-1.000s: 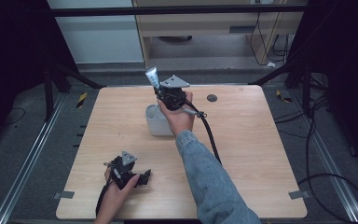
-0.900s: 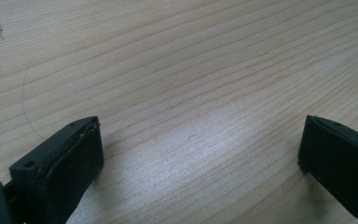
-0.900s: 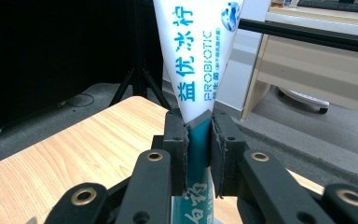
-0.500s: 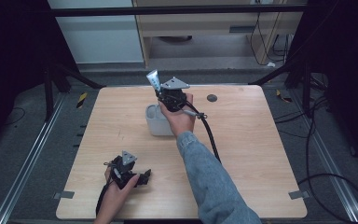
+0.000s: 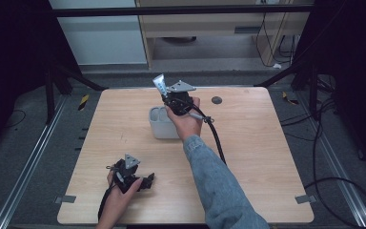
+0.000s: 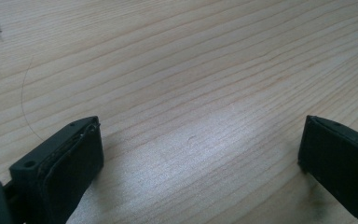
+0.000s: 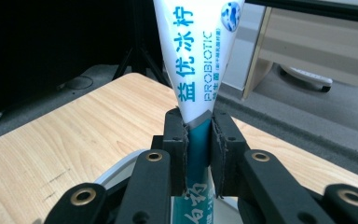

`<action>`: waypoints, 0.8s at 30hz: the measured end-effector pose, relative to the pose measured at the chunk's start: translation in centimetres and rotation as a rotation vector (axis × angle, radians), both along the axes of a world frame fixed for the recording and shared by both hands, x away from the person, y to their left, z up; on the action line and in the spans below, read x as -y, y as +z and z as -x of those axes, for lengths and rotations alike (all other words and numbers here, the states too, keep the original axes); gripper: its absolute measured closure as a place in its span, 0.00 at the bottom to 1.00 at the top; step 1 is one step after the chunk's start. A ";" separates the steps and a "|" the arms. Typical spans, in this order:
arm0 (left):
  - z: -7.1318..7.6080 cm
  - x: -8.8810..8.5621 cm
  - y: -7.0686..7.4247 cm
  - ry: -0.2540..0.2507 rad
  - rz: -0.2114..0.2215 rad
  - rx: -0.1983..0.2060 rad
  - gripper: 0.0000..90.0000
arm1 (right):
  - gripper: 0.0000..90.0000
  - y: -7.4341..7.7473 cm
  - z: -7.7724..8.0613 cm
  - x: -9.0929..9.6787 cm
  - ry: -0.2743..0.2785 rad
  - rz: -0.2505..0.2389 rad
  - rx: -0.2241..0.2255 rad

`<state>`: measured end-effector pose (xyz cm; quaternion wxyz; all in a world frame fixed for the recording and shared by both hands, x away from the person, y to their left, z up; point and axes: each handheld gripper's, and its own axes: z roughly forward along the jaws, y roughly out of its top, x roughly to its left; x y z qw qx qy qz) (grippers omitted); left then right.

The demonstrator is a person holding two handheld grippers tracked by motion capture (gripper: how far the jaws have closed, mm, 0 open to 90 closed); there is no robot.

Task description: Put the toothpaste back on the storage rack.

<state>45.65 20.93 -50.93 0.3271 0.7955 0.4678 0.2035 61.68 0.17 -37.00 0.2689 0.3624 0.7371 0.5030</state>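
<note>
My right gripper (image 7: 198, 135) is shut on a toothpaste tube (image 7: 196, 56), white and teal with printed lettering, whose flat crimped end stands up out of the jaws. In the high view this right gripper (image 5: 170, 98) holds the toothpaste tube (image 5: 159, 86) above the far side of a grey two-compartment holder (image 5: 159, 125) near the table's middle back. My left gripper (image 5: 143, 181) rests near the front left of the wooden table (image 5: 248, 157). In the left gripper view its jaws are wide apart over bare wood, with nothing between the fingertips (image 6: 79, 154).
A small dark round mark (image 5: 216, 100) lies on the table behind and to the right of the holder. The right gripper's cable (image 5: 217, 138) trails across the tabletop. Cabinets and black frame legs stand beyond the far edge.
The right gripper and its tube have shifted only slightly above the holder. The left gripper has stayed where it was.
</note>
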 end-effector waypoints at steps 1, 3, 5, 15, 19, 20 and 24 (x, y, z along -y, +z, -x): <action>0.0 0.0 0.0 0.000 0.000 0.000 0.00 | 0.87 0.0 0.0 0.0 0.001 0.002 -0.005; 0.0 0.0 0.0 0.000 0.000 0.000 0.00 | 0.87 -0.1 0.1 0.1 0.006 0.016 -0.007; 0.0 0.0 0.0 0.000 0.000 0.000 0.00 | 0.87 -0.1 0.1 0.1 0.008 0.019 -0.011; 0.0 0.0 0.0 -0.002 0.000 0.000 0.00 | 0.87 -0.7 -0.1 0.4 0.016 0.031 -0.047; 0.0 0.0 0.0 -0.002 0.000 0.000 0.00 | 0.87 -0.8 0.0 0.3 0.017 0.053 -0.045; 0.0 0.0 0.0 -0.002 0.000 0.000 0.00 | 0.87 -0.8 0.0 0.3 0.018 0.058 -0.047; 0.0 0.0 0.0 -0.002 0.000 0.000 0.00 | 0.87 -0.8 0.1 0.3 0.027 0.069 -0.055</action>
